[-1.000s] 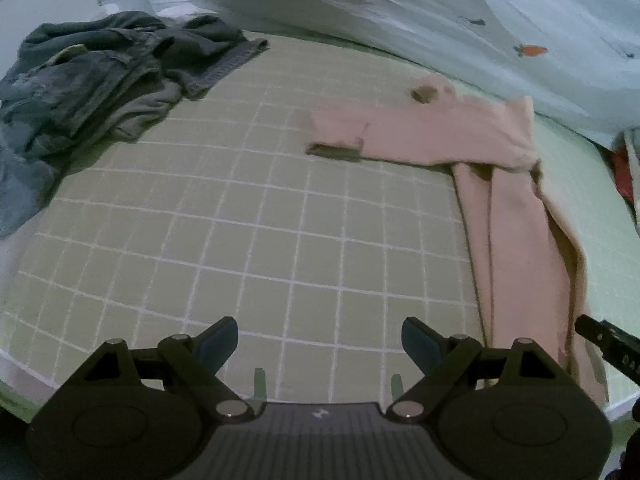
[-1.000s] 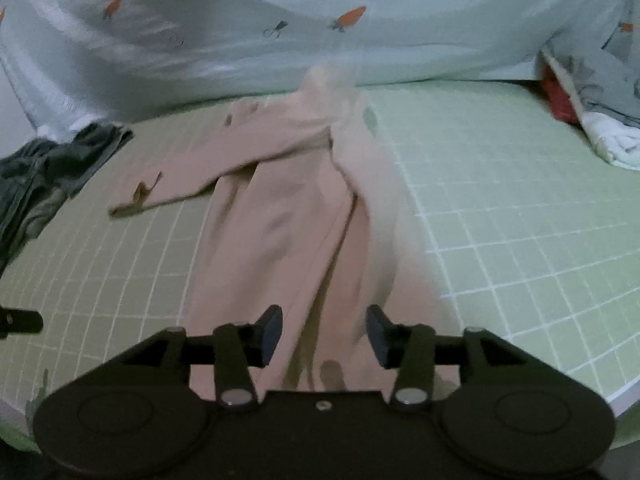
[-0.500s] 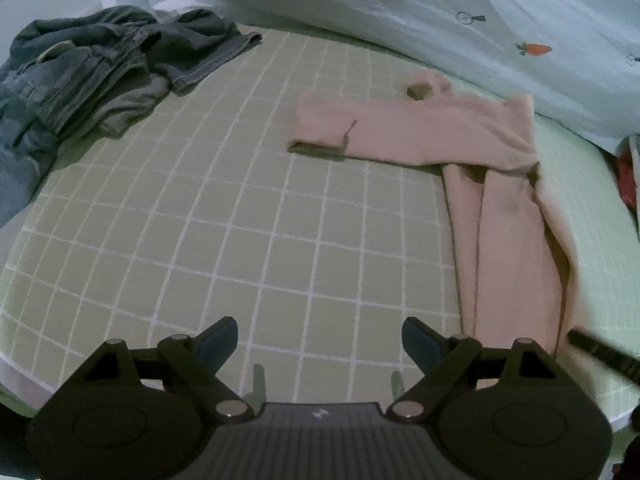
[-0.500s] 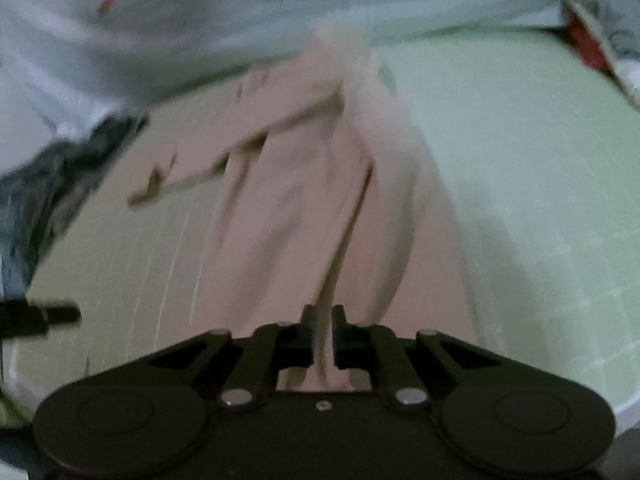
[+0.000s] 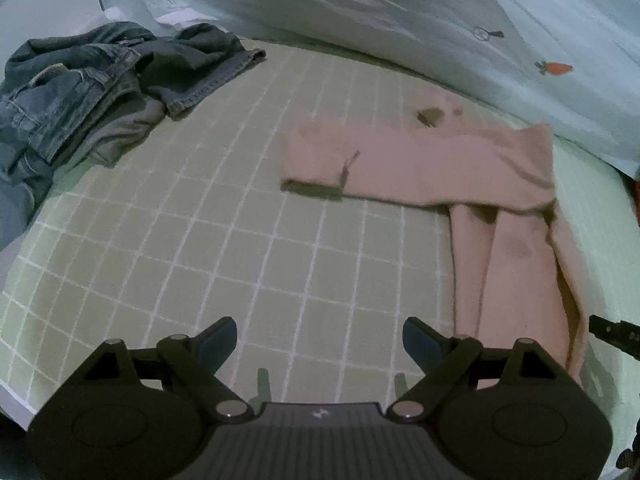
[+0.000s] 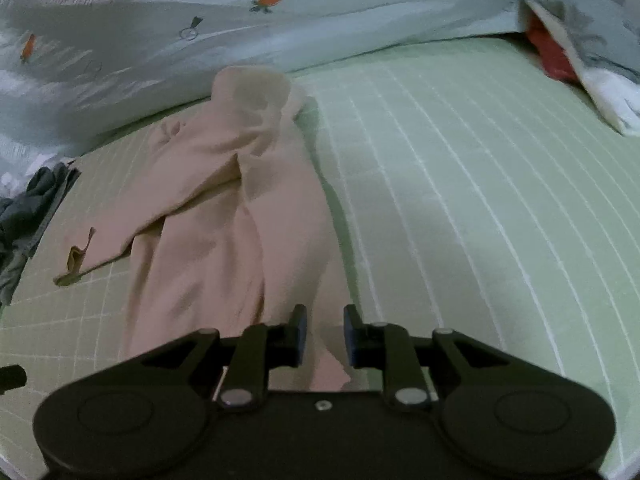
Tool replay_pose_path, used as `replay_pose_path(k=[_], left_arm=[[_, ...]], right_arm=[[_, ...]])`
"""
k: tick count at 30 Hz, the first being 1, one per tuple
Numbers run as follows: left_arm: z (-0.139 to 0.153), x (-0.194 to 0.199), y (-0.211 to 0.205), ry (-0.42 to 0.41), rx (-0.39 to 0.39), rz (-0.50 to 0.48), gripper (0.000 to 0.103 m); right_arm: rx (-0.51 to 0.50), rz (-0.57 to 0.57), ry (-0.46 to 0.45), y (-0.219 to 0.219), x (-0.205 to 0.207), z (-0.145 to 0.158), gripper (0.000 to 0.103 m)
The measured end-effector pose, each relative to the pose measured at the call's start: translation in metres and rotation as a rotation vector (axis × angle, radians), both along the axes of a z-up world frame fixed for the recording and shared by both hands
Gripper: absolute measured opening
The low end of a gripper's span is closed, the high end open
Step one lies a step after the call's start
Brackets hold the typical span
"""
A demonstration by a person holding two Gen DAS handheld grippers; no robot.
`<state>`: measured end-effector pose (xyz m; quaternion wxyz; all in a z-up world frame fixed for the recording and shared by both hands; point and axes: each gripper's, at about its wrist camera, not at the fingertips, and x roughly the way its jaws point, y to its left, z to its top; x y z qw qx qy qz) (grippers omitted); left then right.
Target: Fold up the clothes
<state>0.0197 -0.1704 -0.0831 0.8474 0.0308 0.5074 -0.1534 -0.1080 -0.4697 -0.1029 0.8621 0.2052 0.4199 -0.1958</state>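
Note:
A pink long-sleeved garment point(image 5: 508, 248) lies on the green checked bed sheet point(image 5: 240, 240), one sleeve point(image 5: 360, 160) stretched out to the left. My left gripper point(image 5: 318, 338) is open and empty above bare sheet, left of the garment's hem. In the right wrist view the garment point(image 6: 224, 220) runs away from me. My right gripper point(image 6: 324, 334) hangs over its near hem with the jaws a little apart and cloth seen in the gap below; nothing is clamped.
A heap of denim and grey clothes point(image 5: 92, 84) lies at the far left, also at the left edge of the right wrist view point(image 6: 28, 216). A pale carrot-print quilt point(image 6: 240, 20) lines the back. White and red clothes point(image 6: 572, 64) lie far right.
My right gripper shut on the garment's hem half a second ago and has now opened a little, letting it lie. My left gripper drifted forward, staying open.

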Motion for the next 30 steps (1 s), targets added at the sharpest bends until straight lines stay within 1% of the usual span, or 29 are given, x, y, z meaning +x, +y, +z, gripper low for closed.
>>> replay_pose_path(k=[4, 6, 9, 11, 12, 13, 14, 16, 18, 19, 22, 26, 27, 29, 30], left_arm=[[-0.001, 0.024, 0.004, 0.002, -0.002, 0.059, 0.090], [-0.003, 0.039, 0.006, 0.006, -0.005, 0.089, 0.090], [-0.007, 0.062, 0.007, 0.014, -0.010, 0.121, 0.090], [-0.012, 0.081, 0.004, 0.016, -0.010, 0.126, 0.090], [-0.014, 0.091, 0.002, 0.014, -0.009, 0.123, 0.090], [-0.016, 0.101, -0.002, 0.012, -0.007, 0.116, 0.090], [-0.018, 0.108, -0.005, 0.011, -0.005, 0.107, 0.090], [-0.023, 0.123, -0.015, 0.013, 0.002, 0.081, 0.090], [-0.027, 0.136, -0.027, 0.013, 0.010, 0.050, 0.090], [-0.030, 0.139, -0.033, 0.005, 0.011, 0.023, 0.090], [-0.038, 0.146, -0.051, -0.007, 0.027, -0.058, 0.089], [-0.050, 0.147, -0.063, 0.013, 0.052, -0.110, 0.079], [-0.051, 0.146, -0.064, 0.007, 0.066, -0.116, 0.078], [-0.052, 0.146, -0.065, -0.007, 0.090, -0.125, 0.069], [-0.052, 0.147, -0.064, -0.011, 0.098, -0.126, 0.067]], right_arm=[[0.011, 0.052, 0.041, -0.002, 0.033, -0.016, 0.020], [-0.019, 0.095, 0.053, 0.007, 0.047, -0.020, 0.022], [-0.074, 0.152, 0.079, 0.016, 0.064, -0.018, 0.020], [-0.049, 0.137, 0.069, 0.009, 0.075, -0.016, 0.020], [-0.031, 0.121, 0.056, 0.003, 0.080, -0.015, 0.021], [-0.023, 0.101, 0.044, -0.003, 0.085, -0.013, 0.031], [-0.020, 0.080, 0.032, -0.008, 0.090, -0.011, 0.038], [-0.044, 0.031, 0.029, -0.016, 0.101, -0.006, 0.069], [-0.071, -0.011, 0.032, -0.023, 0.110, -0.002, 0.080], [-0.082, -0.024, 0.036, -0.025, 0.113, 0.000, 0.084], [-0.108, -0.052, 0.048, -0.030, 0.112, 0.001, 0.088], [-0.103, -0.085, 0.082, -0.034, 0.111, -0.005, 0.089], [-0.097, -0.093, 0.092, -0.036, 0.109, -0.007, 0.089], [-0.098, -0.099, 0.089, -0.038, 0.108, -0.007, 0.088], [-0.105, -0.100, 0.081, -0.038, 0.109, -0.006, 0.088]])
